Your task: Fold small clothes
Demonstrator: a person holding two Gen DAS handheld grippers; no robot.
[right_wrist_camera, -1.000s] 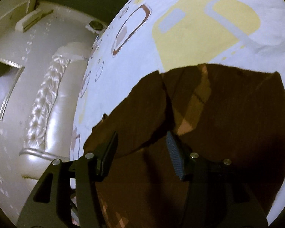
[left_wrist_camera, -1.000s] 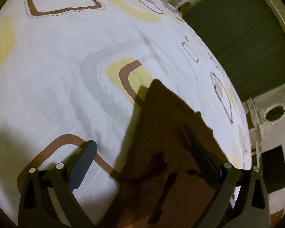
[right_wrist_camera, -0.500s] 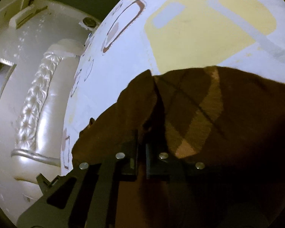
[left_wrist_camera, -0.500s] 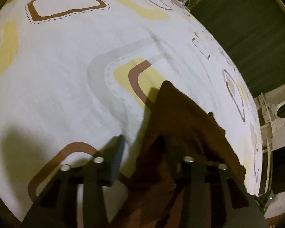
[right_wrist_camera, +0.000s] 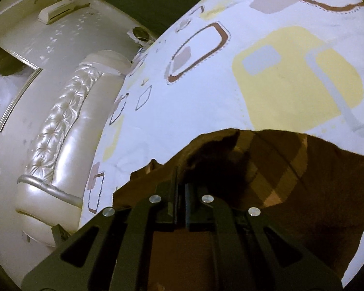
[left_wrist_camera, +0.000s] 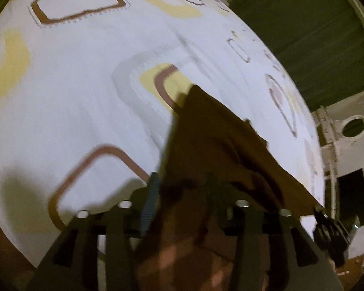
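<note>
Right wrist view: spreading across a patterned bedsheet [right_wrist_camera: 267,77] beside a tufted headboard [right_wrist_camera: 68,111], brown garment [right_wrist_camera: 303,181]; right gripper [right_wrist_camera: 180,194] and left gripper [left_wrist_camera: 182,194] both pinching its cloth.

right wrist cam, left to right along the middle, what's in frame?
framed picture → tufted headboard → patterned bedsheet → brown garment, its edge pinched in the right gripper.

Patterned bed sheet [right_wrist_camera: 267,126] — brown garment [right_wrist_camera: 315,194] on it.
</note>
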